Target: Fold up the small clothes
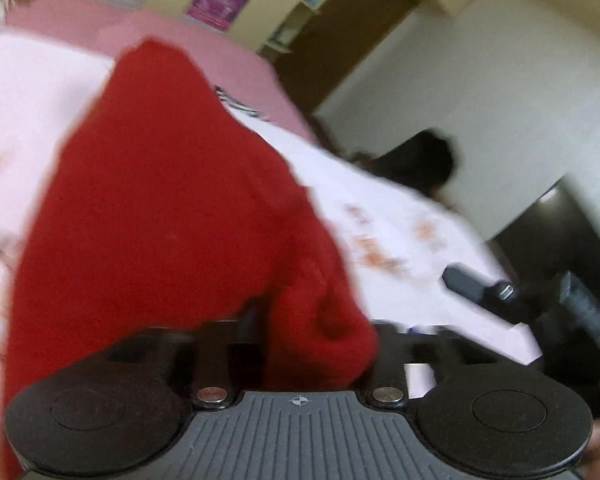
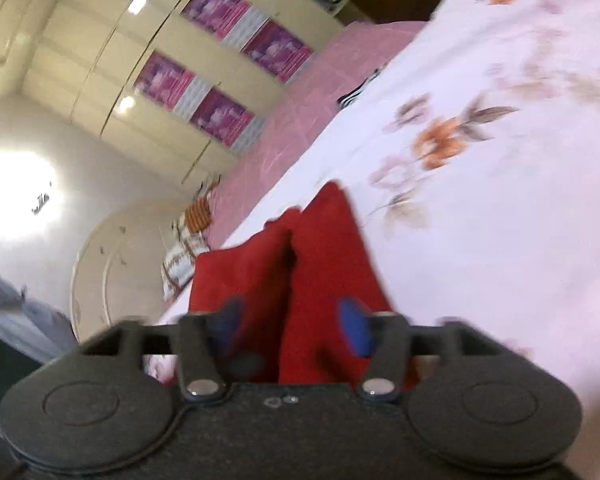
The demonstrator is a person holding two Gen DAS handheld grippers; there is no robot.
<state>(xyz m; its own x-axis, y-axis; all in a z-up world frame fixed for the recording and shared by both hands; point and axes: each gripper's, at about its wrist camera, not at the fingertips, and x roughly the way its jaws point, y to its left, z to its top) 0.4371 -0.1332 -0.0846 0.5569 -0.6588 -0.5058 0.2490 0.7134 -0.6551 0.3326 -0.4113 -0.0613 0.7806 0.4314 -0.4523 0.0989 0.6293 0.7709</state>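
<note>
A red knitted garment point(image 1: 160, 200) fills the left wrist view. It is draped over my left gripper point(image 1: 300, 320) and hides both fingertips; the finger bases stand wide apart with a bunch of the cloth between them. In the right wrist view the same red garment point(image 2: 324, 264) lies folded along a crease on the white floral bedsheet point(image 2: 500, 220). My right gripper point(image 2: 292, 324) is over its near end. Its blue pads point(image 2: 354, 326) stand apart on either side of the cloth and do not press it.
A pink blanket point(image 2: 300, 120) covers the far side of the bed, with a black-and-white striped item point(image 2: 356, 94) at its edge. A cream wardrobe with purple panels point(image 2: 220, 80) stands behind. A blurred dark tool point(image 1: 480, 284) lies over the sheet's right edge, beside dark furniture point(image 1: 560, 220).
</note>
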